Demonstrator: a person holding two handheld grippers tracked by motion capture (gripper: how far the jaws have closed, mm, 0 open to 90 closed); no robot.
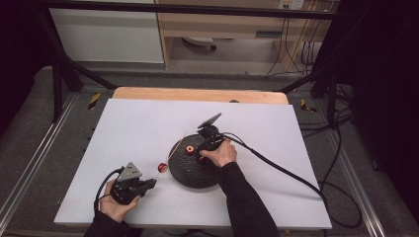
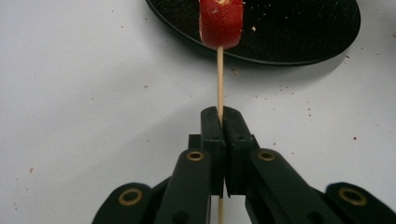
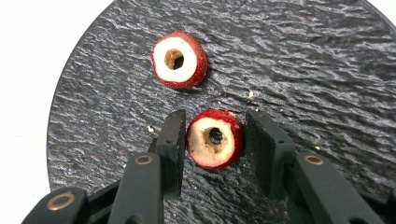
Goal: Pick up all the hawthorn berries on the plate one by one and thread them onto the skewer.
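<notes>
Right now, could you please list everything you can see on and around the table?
Skewer: one, pale wood, clamped in the left gripper, tip toward the plate.
Fruit pieces: three, red with pale cored centres; one on the skewer, one loose on the plate, one between the right gripper's jaws.
Plate: one, black, textured, mid-table.
Board: one, white, covering the wooden table.
Left gripper: black, shut on the skewer.
Right gripper: black, over the plate, jaws either side of a piece, gaps visible.
</notes>
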